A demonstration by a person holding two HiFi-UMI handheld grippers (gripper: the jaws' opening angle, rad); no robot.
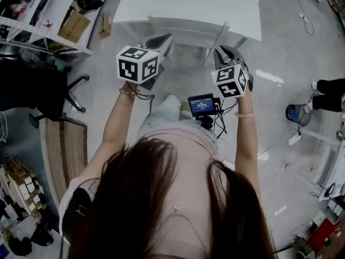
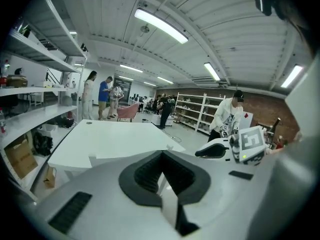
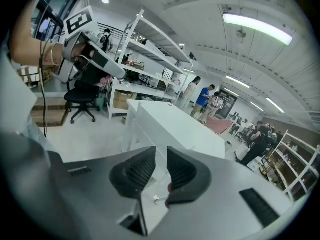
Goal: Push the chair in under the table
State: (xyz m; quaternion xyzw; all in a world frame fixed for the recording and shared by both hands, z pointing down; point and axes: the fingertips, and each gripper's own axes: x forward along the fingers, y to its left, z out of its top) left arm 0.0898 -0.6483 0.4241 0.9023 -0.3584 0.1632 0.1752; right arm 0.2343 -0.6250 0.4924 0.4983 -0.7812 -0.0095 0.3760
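Observation:
In the head view a white table (image 1: pixel 188 4) fills the top, and a white chair (image 1: pixel 186 27) stands tucked against its near edge, backrest toward me. My left gripper (image 1: pixel 163 41) is held up just left of the backrest, jaws shut and empty. My right gripper (image 1: pixel 227 51) hovers by the backrest's right end, its jaws open with a narrow gap and nothing between them. The left gripper view looks over its meeting pads (image 2: pixel 150 176) at the table (image 2: pixel 110 139) and the right gripper (image 2: pixel 220 149). The right gripper view shows its parted pads (image 3: pixel 135 171) and the table (image 3: pixel 175 129).
A shelf rack (image 1: pixel 43 15) with a cardboard box (image 1: pixel 73 26) stands at the left, with a black office chair (image 1: pixel 48 90) and a wooden pallet (image 1: pixel 64 144) below it. A blue bin (image 1: pixel 298 114) and a person's legs (image 1: pixel 329 93) are at the right. Several people (image 2: pixel 105 96) stand far off.

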